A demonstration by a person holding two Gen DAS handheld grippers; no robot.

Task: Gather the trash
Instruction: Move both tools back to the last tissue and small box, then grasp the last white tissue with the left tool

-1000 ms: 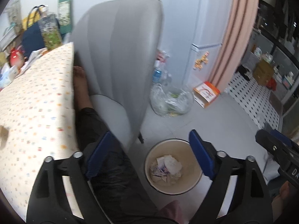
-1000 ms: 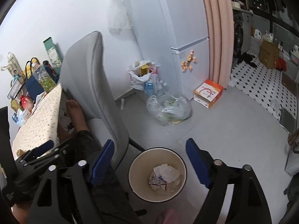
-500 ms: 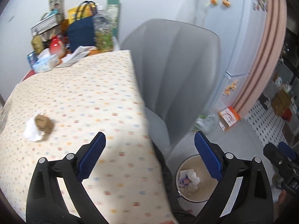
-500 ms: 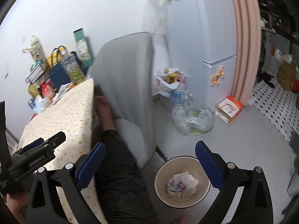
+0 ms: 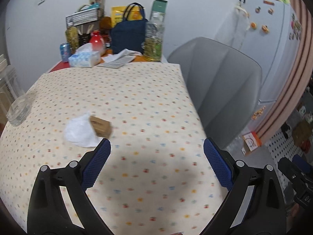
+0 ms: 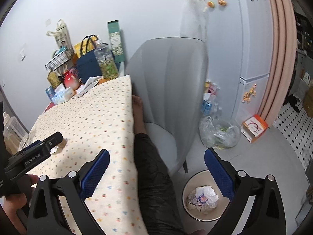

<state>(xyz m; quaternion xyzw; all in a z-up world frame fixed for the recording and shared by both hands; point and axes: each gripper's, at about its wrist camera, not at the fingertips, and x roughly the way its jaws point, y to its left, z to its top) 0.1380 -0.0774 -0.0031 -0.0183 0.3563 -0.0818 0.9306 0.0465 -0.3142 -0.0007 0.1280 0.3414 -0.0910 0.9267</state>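
Two scraps, a crumpled white tissue (image 5: 80,132) and a small brown box (image 5: 100,128), remained on the table (image 5: 148,105). I held my left gripper (image 5: 155,160) wide open and empty near them. Beside that table, the bin (image 6: 203,195) already held papers; my right gripper (image 6: 156,168) gaped empty.
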